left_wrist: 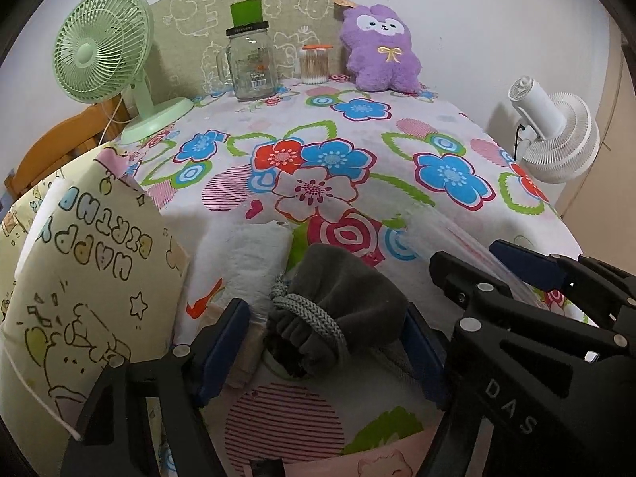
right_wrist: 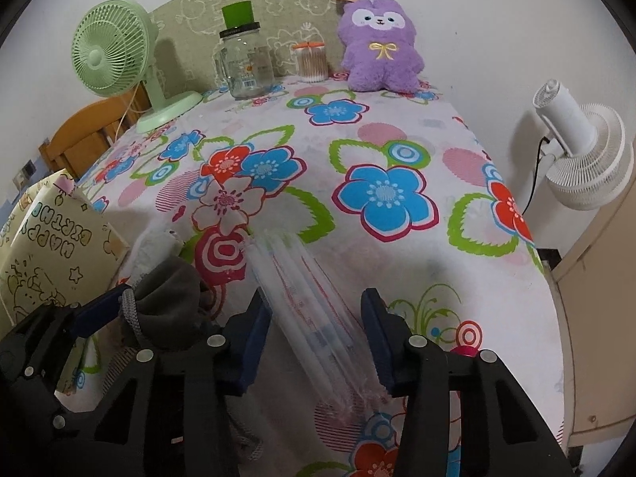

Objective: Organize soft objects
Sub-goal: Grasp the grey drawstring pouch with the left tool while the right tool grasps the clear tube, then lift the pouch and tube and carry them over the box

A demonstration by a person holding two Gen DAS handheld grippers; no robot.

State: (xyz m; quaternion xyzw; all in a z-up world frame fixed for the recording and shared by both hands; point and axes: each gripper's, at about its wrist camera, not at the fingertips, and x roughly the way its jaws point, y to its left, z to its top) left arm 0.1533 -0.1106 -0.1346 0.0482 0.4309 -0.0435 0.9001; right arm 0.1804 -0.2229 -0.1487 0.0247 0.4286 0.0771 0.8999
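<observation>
Table (right_wrist: pixel 397 270), floral cloth, is the landmark. At its far edge: green fan (right_wrist: pixel 111 51), purple plush (right_wrist: pixel 379 45), glass jar (right_wrist: pixel 242 67), swab tub (right_wrist: pixel 312 61). White fan (right_wrist: pixel 576 151) off its right side. Gift bag (left_wrist: pixel 83 278) off its near-left corner.

Near-left on the table: grey pouch (left_wrist: pixel 338 310) with cord, just beside a white folded cloth (left_wrist: pixel 254 262). Left gripper (left_wrist: pixel 326 342) straddles the pouch, jaws spread, pads look touching or close on both sides, not clenched.

Near-centre: clear plastic pack (right_wrist: pixel 314 314). Right gripper (right_wrist: pixel 316 334) straddles it, jaws released, gaps both sides.

Judgement: pre-grasp step, both items still on the table. Next: close left on the pouch body, not the cord, lift, likely to the bag. Pack is slippery; centre it first.
</observation>
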